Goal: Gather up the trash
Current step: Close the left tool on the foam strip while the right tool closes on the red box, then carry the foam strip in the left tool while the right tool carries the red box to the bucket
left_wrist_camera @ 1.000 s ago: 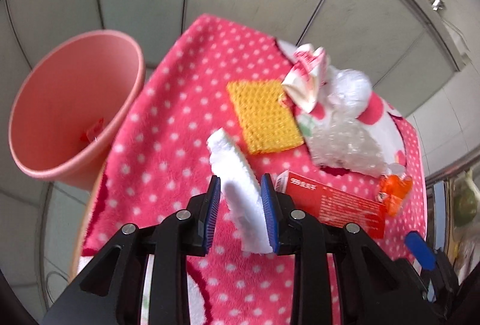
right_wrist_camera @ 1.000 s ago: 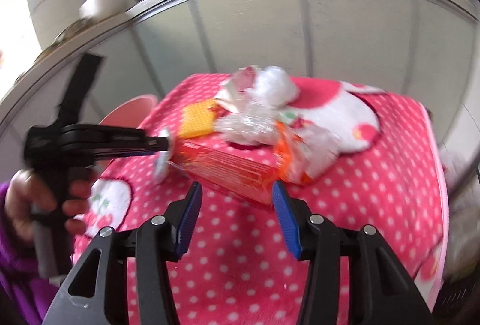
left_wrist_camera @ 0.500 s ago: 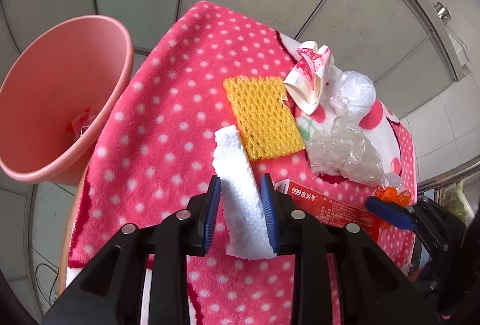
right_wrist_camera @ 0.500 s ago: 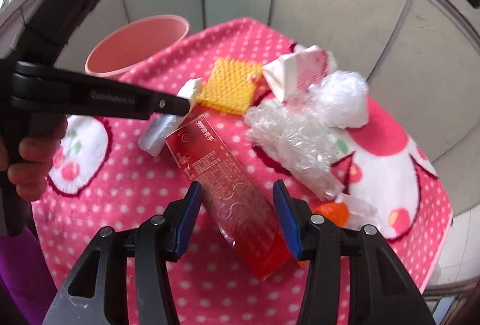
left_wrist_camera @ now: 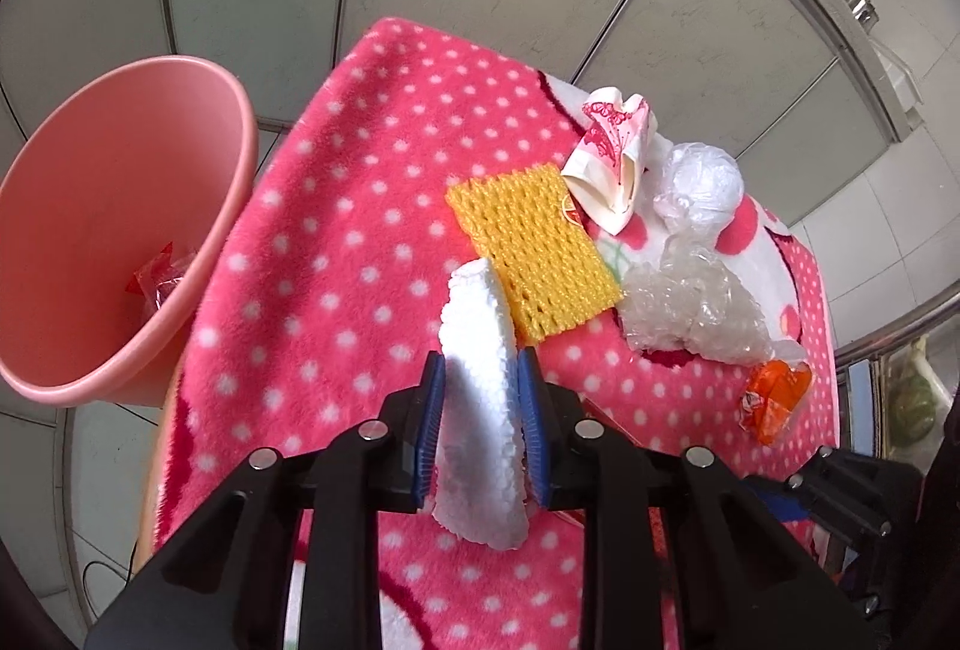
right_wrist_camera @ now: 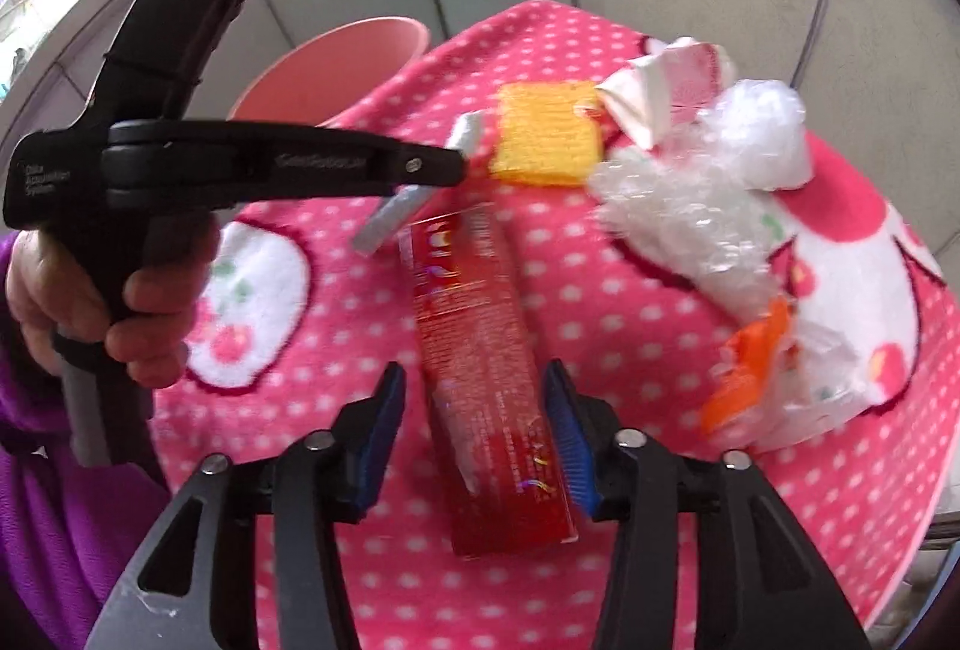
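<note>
My left tool (left_wrist_camera: 480,431) is closing on the foam strip (left_wrist_camera: 480,398), its pads already pressing both faces at the frame's lower centre. The foam is crumbly, so I think it could snap or slip on the way to the pink bin (left_wrist_camera: 114,242) at the left. Its long axis runs up-frame. My right tool (right_wrist_camera: 477,440) stands wide, straddling the red box (right_wrist_camera: 480,368) without touching; closing off-centre might skew it. The box points up-frame too.

Red box (left_wrist_camera: 606,413) mostly hidden behind left gripper (left_wrist_camera: 480,380).
</note>
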`<control>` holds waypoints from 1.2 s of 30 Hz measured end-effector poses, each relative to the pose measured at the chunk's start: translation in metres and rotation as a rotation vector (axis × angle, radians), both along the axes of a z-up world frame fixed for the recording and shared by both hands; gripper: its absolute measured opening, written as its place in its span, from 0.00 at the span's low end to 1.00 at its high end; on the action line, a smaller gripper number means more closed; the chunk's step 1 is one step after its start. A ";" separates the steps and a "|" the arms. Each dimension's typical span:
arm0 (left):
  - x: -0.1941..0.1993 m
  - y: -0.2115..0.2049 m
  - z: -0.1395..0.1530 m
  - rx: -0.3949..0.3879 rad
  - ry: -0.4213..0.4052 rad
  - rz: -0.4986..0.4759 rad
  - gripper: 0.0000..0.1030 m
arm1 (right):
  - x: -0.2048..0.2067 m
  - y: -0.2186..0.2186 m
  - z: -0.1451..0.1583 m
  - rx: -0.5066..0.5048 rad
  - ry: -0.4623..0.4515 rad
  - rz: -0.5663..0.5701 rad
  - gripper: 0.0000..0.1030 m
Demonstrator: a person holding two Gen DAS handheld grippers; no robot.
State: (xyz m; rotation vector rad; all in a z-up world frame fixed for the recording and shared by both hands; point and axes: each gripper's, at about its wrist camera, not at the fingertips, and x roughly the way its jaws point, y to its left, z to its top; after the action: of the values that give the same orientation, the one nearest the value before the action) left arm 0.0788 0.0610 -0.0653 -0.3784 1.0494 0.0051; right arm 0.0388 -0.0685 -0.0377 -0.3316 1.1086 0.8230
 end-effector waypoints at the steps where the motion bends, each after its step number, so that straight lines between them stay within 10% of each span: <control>1: -0.003 0.001 0.003 0.012 -0.012 -0.003 0.24 | -0.002 0.004 -0.001 -0.014 -0.013 0.006 0.47; 36: -0.072 0.043 0.018 0.163 -0.149 0.028 0.24 | -0.015 0.056 -0.014 -0.037 -0.071 -0.348 0.46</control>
State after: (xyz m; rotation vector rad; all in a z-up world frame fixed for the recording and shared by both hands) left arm 0.0068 0.1044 -0.0474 -0.2418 0.8891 0.0855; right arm 0.0234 -0.0122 -0.0517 -0.1890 1.0778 0.4798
